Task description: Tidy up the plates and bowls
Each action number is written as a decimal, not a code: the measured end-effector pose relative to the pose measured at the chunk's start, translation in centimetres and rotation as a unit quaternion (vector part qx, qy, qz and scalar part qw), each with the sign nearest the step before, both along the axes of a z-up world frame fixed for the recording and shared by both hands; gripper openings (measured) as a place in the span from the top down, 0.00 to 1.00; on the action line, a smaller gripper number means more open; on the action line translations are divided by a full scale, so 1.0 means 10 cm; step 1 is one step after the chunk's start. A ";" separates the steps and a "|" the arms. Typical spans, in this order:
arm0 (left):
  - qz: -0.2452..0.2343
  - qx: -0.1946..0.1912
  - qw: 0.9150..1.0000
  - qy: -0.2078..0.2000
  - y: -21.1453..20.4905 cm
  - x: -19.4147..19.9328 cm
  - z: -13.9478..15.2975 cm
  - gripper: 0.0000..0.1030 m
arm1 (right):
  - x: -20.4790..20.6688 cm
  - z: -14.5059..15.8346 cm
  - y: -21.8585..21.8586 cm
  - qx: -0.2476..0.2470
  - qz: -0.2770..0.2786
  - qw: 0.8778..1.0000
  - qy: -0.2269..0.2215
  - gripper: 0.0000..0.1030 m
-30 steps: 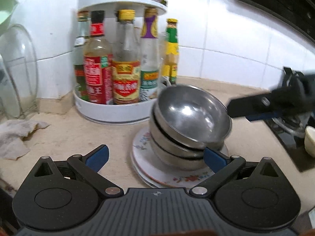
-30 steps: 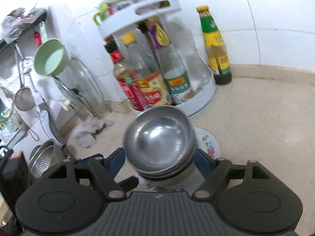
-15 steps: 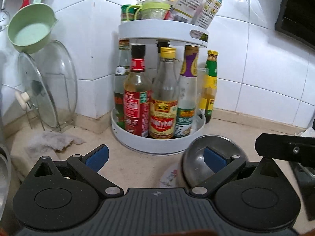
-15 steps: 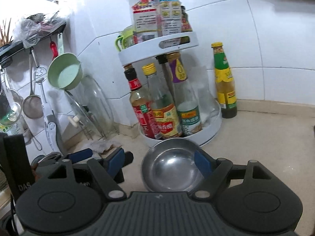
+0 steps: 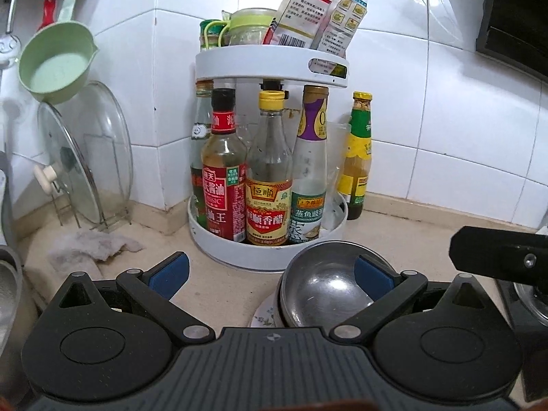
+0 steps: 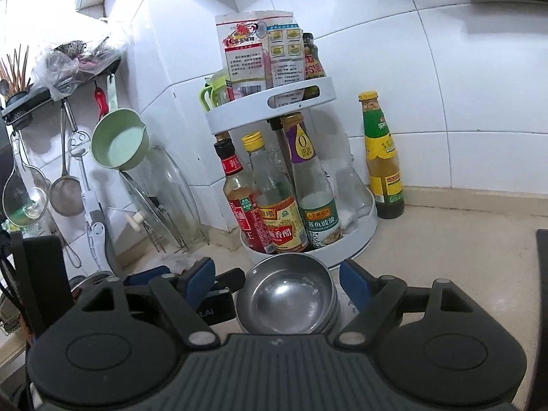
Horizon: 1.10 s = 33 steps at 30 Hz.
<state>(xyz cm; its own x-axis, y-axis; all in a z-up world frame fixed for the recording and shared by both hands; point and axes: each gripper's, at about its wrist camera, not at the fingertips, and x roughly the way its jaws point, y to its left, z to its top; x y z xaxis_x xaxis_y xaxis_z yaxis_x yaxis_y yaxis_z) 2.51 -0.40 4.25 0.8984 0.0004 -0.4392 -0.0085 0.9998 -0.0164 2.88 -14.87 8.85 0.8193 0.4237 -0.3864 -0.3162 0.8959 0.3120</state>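
Note:
A stack of steel bowls rests on a floral plate on the beige counter, in front of the bottle rack. My left gripper is open and holds nothing. Its right pad overlaps the top bowl's rim in the picture, and its left pad hangs over bare counter. In the right wrist view the same bowls lie low between the fingers of my right gripper, which is open with a gap on each side. A sliver of the plate shows there. The right gripper's black body enters the left wrist view.
A white two-tier turntable rack full of sauce bottles stands just behind the bowls, with a green-label bottle beside it. At the left are a glass lid in a wire stand, a green ladle and a rag. The stove is at the right.
Both grippers have risen and tipped upward, so the bowl stack has dropped to the bottom of both views. The bowls stay on the plate.

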 end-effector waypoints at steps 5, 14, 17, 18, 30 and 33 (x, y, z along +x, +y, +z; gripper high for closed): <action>0.006 0.004 1.000 -0.003 -0.04 -0.02 0.03 0.00 | -0.03 -0.01 -0.07 0.003 0.001 1.000 0.001 0.24; 0.003 -0.024 1.000 0.001 -0.03 -0.03 0.02 0.00 | -0.07 -0.01 -0.18 0.008 -0.008 1.000 -0.006 0.24; 0.008 -0.023 1.000 -0.003 -0.04 -0.03 0.02 0.00 | -0.08 -0.01 -0.22 0.002 -0.017 1.000 -0.007 0.24; 0.010 -0.021 1.000 -0.005 -0.05 -0.03 0.03 0.00 | -0.08 -0.02 -0.23 0.000 -0.021 1.000 -0.008 0.24; 0.018 -0.013 1.000 -0.016 -0.10 0.00 0.06 0.00 | -0.06 -0.07 -0.31 -0.007 -0.040 0.999 -0.006 0.24; 0.024 -0.002 0.999 -0.024 -0.12 0.01 0.07 0.00 | -0.09 -0.05 -0.28 -0.015 -0.039 0.999 -0.018 0.24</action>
<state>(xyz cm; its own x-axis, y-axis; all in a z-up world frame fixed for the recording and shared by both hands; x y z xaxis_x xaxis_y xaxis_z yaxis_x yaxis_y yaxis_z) 2.59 -1.56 4.92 0.9174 0.0426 -0.3958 -0.0560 0.9982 -0.0223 1.99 -17.63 8.32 0.8625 0.3469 -0.3684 -0.2557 0.9270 0.2743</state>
